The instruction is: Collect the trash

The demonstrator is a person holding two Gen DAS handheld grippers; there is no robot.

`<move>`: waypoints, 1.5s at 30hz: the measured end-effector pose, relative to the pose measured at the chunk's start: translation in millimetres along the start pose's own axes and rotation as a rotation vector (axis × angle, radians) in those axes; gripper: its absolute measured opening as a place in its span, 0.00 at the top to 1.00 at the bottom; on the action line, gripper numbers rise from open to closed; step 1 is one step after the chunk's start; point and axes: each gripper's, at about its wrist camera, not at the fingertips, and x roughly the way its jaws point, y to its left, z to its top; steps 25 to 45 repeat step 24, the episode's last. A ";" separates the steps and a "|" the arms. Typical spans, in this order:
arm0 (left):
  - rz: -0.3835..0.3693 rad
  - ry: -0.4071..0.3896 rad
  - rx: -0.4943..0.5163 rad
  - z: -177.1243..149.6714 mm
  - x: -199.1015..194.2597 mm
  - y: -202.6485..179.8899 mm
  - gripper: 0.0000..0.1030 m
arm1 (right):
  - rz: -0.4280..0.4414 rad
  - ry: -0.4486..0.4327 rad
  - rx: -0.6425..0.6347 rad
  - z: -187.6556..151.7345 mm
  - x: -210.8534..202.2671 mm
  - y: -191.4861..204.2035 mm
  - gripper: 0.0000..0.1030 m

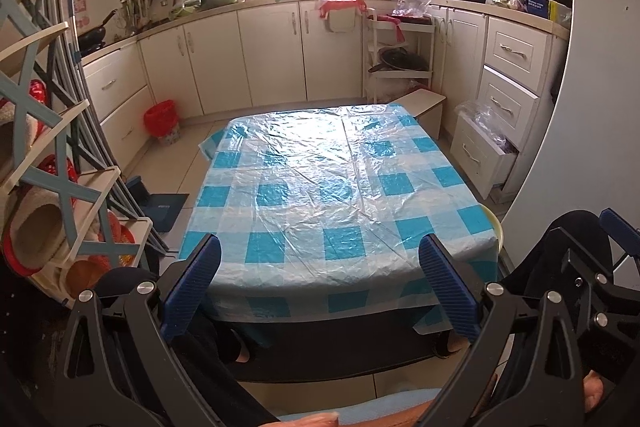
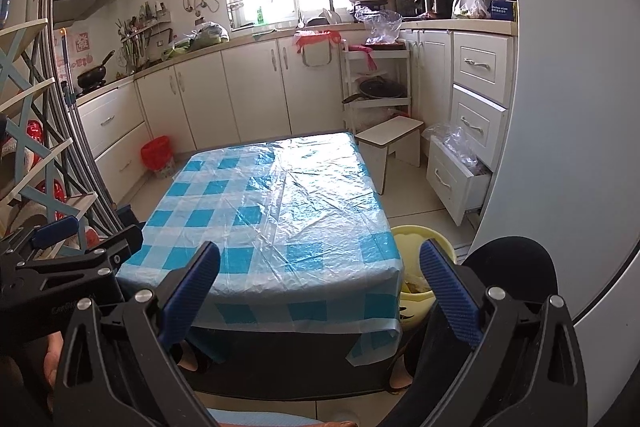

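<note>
A: How far along does the trash collection look?

B: Start with the table (image 1: 340, 187). Its blue-checked plastic cover (image 2: 280, 211) is bare from edge to edge in both views: no scraps, wrappers or dishes lie on it. So either the clearing is done, or nothing has been laid out yet. The pictures alone cannot settle which.

A: And where would the trash go?

B: A yellow bin (image 2: 416, 267) stands on the floor just beside the table's near right corner. In the right wrist view some pale scraps lie inside it; what they are is too small to tell. From the left wrist view only a sliver of its rim shows past the table edge. A red bin (image 1: 161, 119) stands well apart, on the floor by the cabinets beyond the far left corner.

A: The grippers?

B: The left gripper (image 1: 320, 279) hangs short of the table's near edge, jaws spread wide and holding nothing. The right gripper (image 2: 320, 287) is the same, spread and empty, with the yellow bin just past its right finger.

A: So what is left?

B: No loose trash shows within reach, so probably little, if anything.
</note>
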 end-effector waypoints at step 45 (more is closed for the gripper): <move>-0.050 0.040 0.020 -9.0 6.7 -8.8 0.08 | -0.007 -0.038 0.006 4.2 -2.6 -7.6 0.07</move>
